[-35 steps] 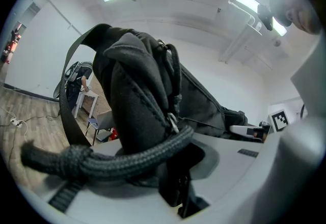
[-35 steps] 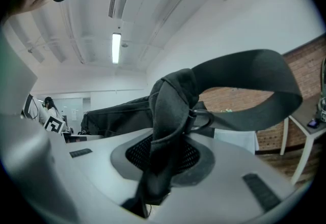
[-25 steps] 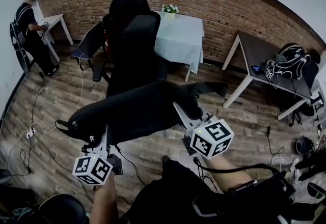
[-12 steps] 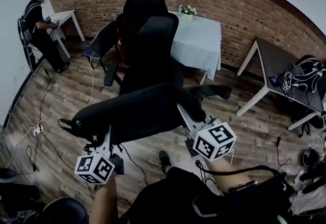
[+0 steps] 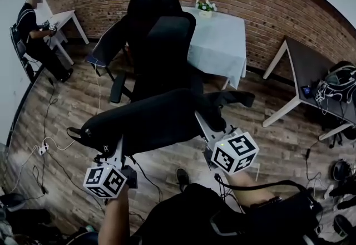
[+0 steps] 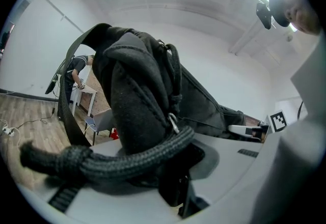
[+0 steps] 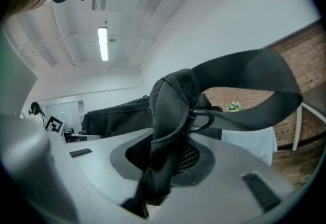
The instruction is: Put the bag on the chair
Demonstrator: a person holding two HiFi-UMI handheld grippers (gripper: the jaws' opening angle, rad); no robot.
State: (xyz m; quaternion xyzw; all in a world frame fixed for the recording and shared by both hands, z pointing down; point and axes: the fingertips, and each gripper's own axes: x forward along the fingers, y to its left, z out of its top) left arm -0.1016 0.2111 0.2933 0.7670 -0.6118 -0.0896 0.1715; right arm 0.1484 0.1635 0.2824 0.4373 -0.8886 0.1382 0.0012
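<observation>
Bag (image 5: 150,121), black and long, carried lengthwise btwn two hand-held tongs, as seen by a bystander. Left gripper (image 5: 118,146) is clenched on the bag's left end: dark fabric is pinched btwn its jaws, w/ a braided cord (image 6: 102,159) lying across the lower jaw. Right gripper (image 5: 202,122) is clenched on the right end: a fabric tab is nipped btwn the jaws, w/ a metal ring (image 7: 206,118) just above the pinch & a broad strap (image 7: 254,78) looping off to the right. The bag hangs roughly level, clear of the wood floor (image 5: 72,104), on the near side of the black office chair (image 5: 161,38). From the head view it covers the seat, so contact w/ the seat can't be told. The chair's backrest & headrest stand upright behind the bag. Bkgd: table w/ white cloth (image 5: 219,43) just behind the chair, flowers (image 5: 205,5) on it; brick wall (image 5: 278,13); grey table (image 5: 308,63) at right w/ a backpack (image 5: 336,82) on it; person (image 5: 30,24) at a small white desk (image 5: 64,18), far left.
</observation>
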